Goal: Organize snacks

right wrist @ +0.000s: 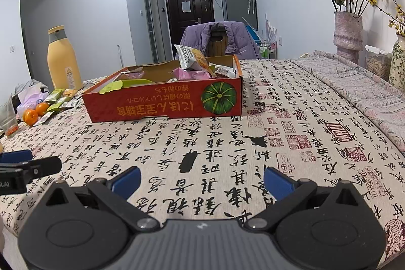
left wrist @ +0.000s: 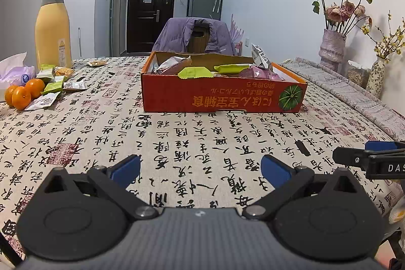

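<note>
Orange cardboard box (left wrist: 222,95) sits mid-table on the calligraphy-print tablecloth (left wrist: 192,143), already holding a heap of wrapped snacks: green packets (left wrist: 195,72), pink ones (right wrist: 189,74), one white packet (right wrist: 189,56) standing on end. I judge the job partly done. Loose snack packets (left wrist: 54,86) remain well apart at the table's left, beside three tangerines (left wrist: 22,94) and a yellow bottle (left wrist: 53,29). Both tongs hang low over bare cloth near the table's front edge, side by side, pointing toward the box. My left gripper (left wrist: 201,170) is spread wide, nothing between its blue pads; right gripper (right wrist: 202,180) likewise wide and empty. Dried roses in a vase (right wrist: 348,32) stand far right.
</note>
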A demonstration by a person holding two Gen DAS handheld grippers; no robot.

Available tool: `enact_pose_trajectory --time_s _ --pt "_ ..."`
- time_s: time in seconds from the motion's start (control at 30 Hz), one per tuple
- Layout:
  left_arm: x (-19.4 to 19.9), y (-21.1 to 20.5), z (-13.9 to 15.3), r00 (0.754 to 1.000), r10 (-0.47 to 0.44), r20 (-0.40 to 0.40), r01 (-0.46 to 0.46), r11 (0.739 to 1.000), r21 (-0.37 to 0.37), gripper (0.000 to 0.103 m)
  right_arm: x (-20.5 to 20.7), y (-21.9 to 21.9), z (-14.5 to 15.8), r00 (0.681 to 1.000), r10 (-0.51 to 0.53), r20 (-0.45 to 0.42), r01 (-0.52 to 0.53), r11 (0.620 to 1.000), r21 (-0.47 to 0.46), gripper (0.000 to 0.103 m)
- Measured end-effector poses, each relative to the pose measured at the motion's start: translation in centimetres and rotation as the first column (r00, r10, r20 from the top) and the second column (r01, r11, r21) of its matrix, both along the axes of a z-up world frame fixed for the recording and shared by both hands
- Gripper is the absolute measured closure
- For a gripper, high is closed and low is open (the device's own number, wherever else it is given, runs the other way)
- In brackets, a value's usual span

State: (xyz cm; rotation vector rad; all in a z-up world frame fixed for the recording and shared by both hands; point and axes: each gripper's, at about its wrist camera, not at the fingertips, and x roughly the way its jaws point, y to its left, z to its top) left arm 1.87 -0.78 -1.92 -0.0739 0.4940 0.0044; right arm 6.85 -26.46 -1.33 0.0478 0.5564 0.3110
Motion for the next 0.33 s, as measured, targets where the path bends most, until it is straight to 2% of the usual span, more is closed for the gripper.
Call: enact_pose_trajectory --time_s 0.33 --pt "0.11 0.15 0.38 1.0 -0.003 0.026 0.003 1.0 -0.006 0.0 -0.09 0.08 -0.5 1.0 0.003 -0.01 -0.003 1.0 -0.002 0.0"
